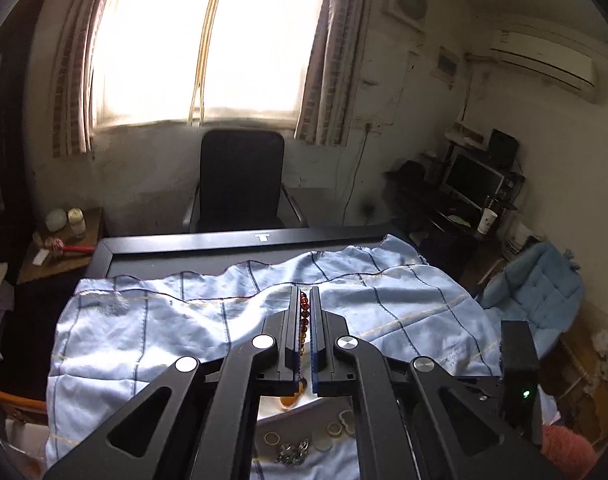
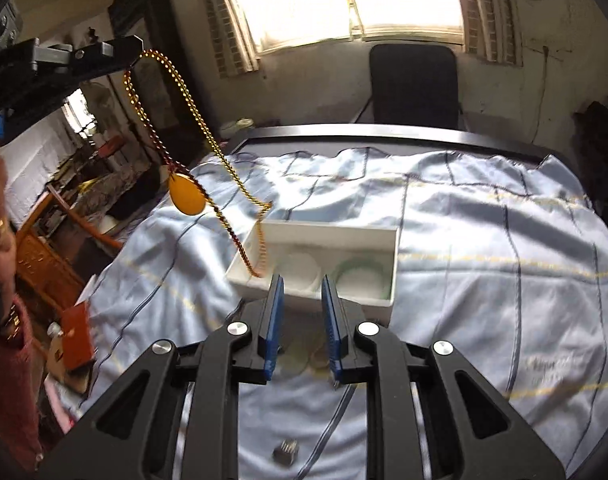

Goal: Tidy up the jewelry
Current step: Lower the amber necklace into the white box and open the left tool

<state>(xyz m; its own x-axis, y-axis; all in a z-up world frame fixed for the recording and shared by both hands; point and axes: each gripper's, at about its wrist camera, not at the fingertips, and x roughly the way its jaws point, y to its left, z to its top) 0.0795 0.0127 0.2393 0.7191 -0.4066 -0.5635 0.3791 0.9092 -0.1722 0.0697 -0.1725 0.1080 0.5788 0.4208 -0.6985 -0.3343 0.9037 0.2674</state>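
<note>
The left hand-held gripper is clamped on a beaded amber necklace, held high so the strand hangs in a long loop whose lowest beads dip into the left end of the white box on the cloth-covered surface; its orange oval pendant swings free, above and left of the box. The right hand-held gripper hovers just before the box's near wall, its blue pads apart and holding nothing. To do this step well, I judge the left should lower slowly over the box's left end so the beads coil inside rather than spill over the wall, bringing the pendant in before letting go. A pale ring and a green bangle already lie in the middle and right of the box, so the strand should stay left of them. Nearer than the box, loose rings and a small silver piece rest on the cloth, and a black chair stands beyond it.
</note>
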